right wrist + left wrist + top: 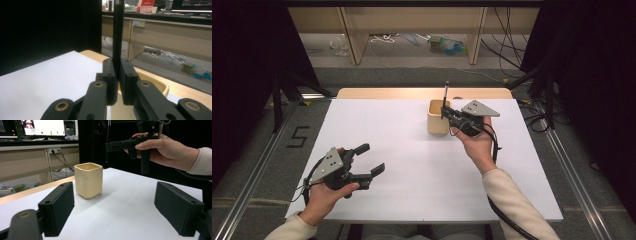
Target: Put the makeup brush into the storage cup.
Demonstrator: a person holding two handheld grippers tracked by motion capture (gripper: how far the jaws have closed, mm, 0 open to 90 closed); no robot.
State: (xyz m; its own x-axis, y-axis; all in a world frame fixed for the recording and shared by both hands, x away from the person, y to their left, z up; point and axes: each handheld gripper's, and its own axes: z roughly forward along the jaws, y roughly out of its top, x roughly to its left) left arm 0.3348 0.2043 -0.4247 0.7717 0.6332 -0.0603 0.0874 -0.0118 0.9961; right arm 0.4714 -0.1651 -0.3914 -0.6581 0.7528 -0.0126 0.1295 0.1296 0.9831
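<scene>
A beige square cup (438,117) stands on the white table top (412,165), right of centre towards the back. Just above its right rim my right gripper (445,111) is shut on a thin black pen (446,94), which stands upright over the cup. In the right gripper view the pads (110,75) clamp the pen (118,37), and the cup's rim (152,80) lies below. My left gripper (373,159) rests at the front left, open and holding nothing. Its view shows the cup (88,180) ahead between the wide jaws, and the pen (107,155) hanging down from the other gripper (117,145).
A wooden table edge (422,93) runs behind the white top. Beyond it stand wooden desk legs (354,40), with cables and litter on the floor (447,46). Metal rails (257,165) flank the table. A monitor (43,127) sits on a far desk.
</scene>
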